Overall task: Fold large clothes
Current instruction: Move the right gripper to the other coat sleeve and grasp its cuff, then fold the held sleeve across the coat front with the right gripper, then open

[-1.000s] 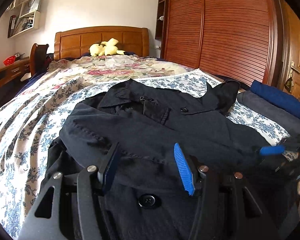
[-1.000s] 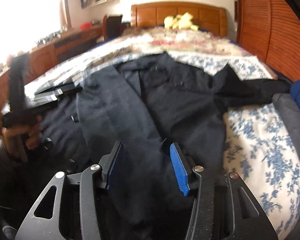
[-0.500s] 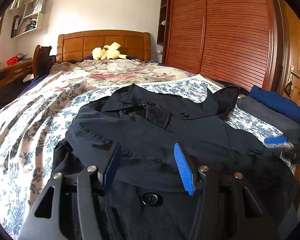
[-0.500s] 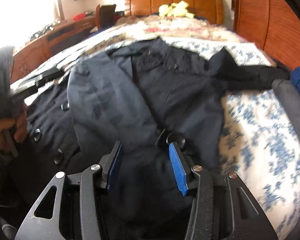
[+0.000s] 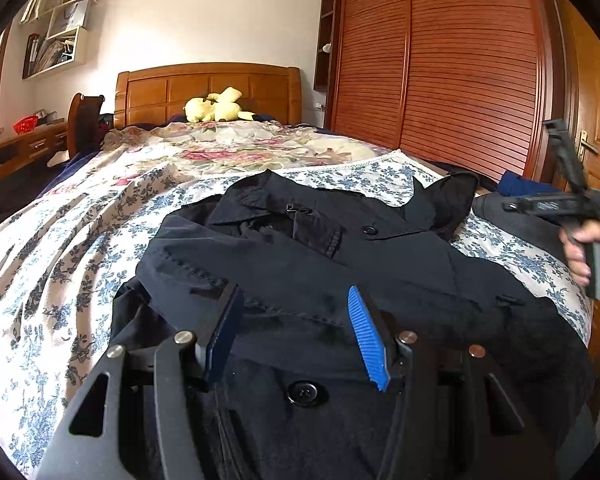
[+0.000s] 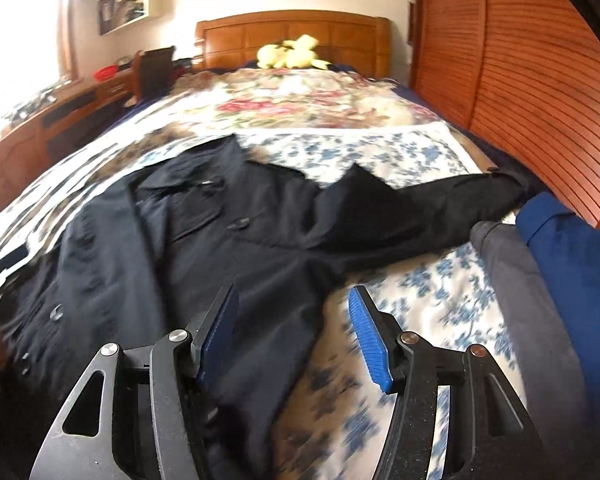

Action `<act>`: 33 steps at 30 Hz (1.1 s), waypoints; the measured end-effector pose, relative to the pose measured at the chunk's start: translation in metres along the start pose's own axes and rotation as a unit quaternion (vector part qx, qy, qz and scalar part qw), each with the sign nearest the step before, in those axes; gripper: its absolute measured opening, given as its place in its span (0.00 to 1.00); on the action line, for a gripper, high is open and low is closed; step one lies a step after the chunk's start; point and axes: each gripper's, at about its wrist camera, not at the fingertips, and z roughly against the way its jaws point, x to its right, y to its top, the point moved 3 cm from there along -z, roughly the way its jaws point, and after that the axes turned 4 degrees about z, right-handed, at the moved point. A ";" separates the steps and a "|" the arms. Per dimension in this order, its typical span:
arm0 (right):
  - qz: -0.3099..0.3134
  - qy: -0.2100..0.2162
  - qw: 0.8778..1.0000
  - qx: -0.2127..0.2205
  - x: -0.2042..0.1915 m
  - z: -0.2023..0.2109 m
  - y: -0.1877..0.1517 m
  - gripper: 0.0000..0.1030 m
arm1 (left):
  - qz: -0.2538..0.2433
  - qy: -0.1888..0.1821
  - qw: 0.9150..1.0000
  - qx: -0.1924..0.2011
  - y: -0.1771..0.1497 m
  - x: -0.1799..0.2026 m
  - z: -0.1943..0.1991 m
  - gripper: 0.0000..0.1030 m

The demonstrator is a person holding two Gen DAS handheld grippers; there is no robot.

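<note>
Coat [image 5: 319,264] spread across bed [image 5: 60,248], left half already folded inward. Right gripper [image 6: 296,336] now lifted off the fabric and swung toward the right side of the frame, opening, nothing between its pads. Probably heading for the sleeve [image 6: 439,200] stretched toward the wardrobe [image 6: 539,80]. Left gripper [image 5: 292,328] half open over the coat front, gripping nothing. Folded stack [image 6: 559,280] crowds lower right; bare bed upper centre.

Right gripper [image 6: 294,334] jaws opening, empty, above dark coat [image 6: 204,240] on bed [image 6: 399,152].
</note>
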 end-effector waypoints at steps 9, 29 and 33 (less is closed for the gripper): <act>-0.034 -0.054 0.997 -0.042 0.059 -0.070 0.018 0.57 | 0.000 0.001 1.000 -0.005 -0.002 0.001 -0.002 0.52; -0.134 -0.070 0.982 -0.114 0.129 -0.156 0.009 0.31 | -0.004 -0.001 1.000 -0.013 -0.004 0.002 -0.006 0.52; -0.082 -0.076 0.991 -0.080 0.113 -0.141 0.026 0.02 | -0.005 0.001 1.000 -0.014 -0.005 0.002 -0.007 0.52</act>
